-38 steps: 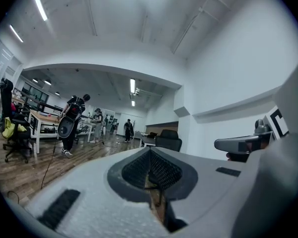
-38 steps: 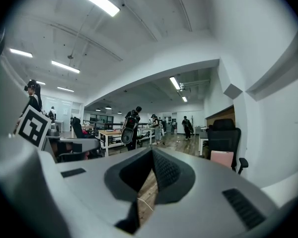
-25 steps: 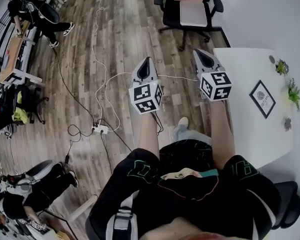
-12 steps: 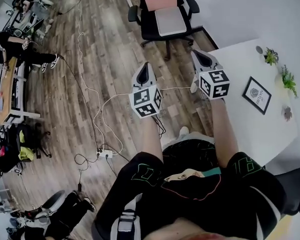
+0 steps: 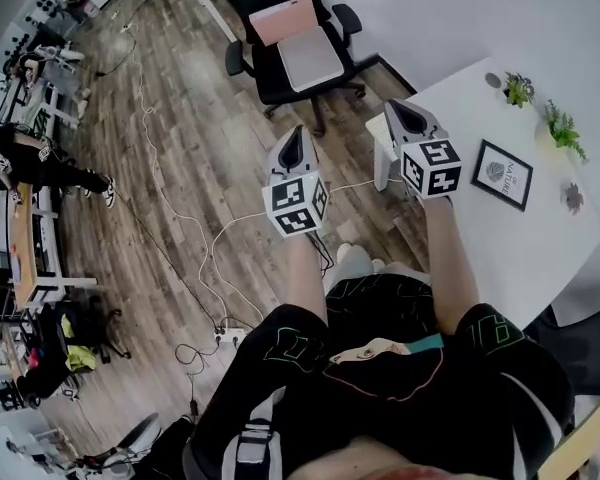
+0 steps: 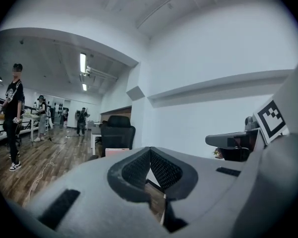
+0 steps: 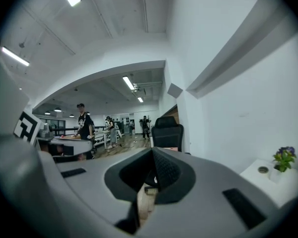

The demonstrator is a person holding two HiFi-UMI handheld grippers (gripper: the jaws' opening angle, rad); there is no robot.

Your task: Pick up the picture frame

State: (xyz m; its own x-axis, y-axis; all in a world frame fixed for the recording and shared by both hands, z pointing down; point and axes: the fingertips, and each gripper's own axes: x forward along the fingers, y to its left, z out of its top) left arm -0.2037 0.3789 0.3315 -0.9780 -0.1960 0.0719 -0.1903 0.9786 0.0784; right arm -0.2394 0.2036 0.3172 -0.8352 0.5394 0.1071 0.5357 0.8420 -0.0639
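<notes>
On the far left, white cables point(image 5: 180, 238) trailed across the wooden floor toward the person's feet, and a step taken without looking could have snagged one. The left gripper point(image 5: 298, 136) hung over the floor with its jaws pressed together and nothing between them, well apart from anything of the task. Beyond it stood a black office chair point(image 5: 290, 53) with a flat pink-and-white item on its seat.

The right gripper point(image 5: 408, 118) was likewise closed and empty, held over the near corner of the white surface point(image 5: 520, 248). The picture frame point(image 5: 501, 174), black-edged, appeared to lie flat on that surface, to the right of the right gripper and clear of it.

In my judgement, the main risk was the frame's low profile. Closed jaws would first have had to part, and pads coming down on a flat, thin edge could have pushed the frame along the smooth top instead of catching it. A shove to the right would have sent it toward the small pots at the far edge.

Of these, one pot point(image 5: 518, 90) held a green plant, another point(image 5: 562, 128) held a taller leafy sprig, and a third small item point(image 5: 572, 196) was too small to tell.
</notes>
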